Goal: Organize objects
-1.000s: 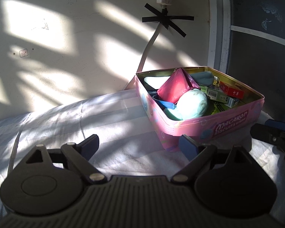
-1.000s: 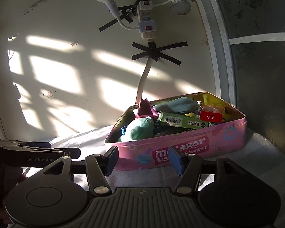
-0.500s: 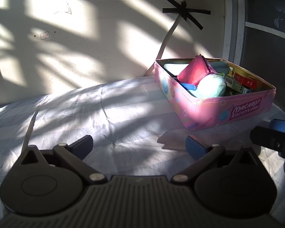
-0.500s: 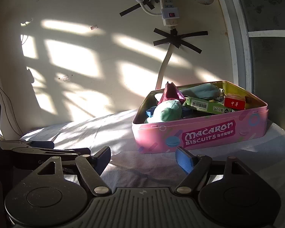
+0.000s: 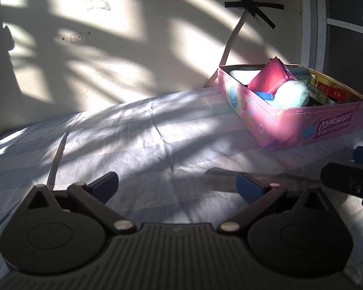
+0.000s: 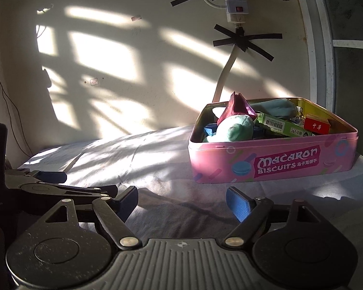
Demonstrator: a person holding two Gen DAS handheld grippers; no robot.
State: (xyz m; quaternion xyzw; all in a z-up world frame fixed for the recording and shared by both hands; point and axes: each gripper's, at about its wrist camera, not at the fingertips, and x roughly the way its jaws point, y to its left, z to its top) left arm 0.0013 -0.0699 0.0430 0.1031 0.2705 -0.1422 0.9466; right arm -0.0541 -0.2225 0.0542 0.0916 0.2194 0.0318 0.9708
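A pink "Macaron Biscuits" tin (image 5: 302, 128) (image 6: 273, 162) stands at the right on the cloth-covered table, near the wall. It holds a magenta pouch (image 5: 269, 78) (image 6: 237, 107), a mint plush ball (image 5: 292, 94) (image 6: 234, 128), a green box (image 6: 283, 124), a red box (image 6: 317, 125) and other items. My left gripper (image 5: 176, 186) is open and empty, well back and left of the tin. My right gripper (image 6: 181, 200) is open and empty, in front of the tin. The left gripper also shows at the left of the right wrist view (image 6: 60, 186).
The table is covered by a pale wrinkled cloth (image 5: 145, 140) (image 6: 145, 154). A wall with sun patches is behind. A white cable (image 6: 223, 79) runs down from a taped power strip (image 6: 237, 2) behind the tin. A dark window frame is at the right.
Both grippers have pulled back from the tin and to the left; the tin now looks smaller and farther right. Both stay open and empty.
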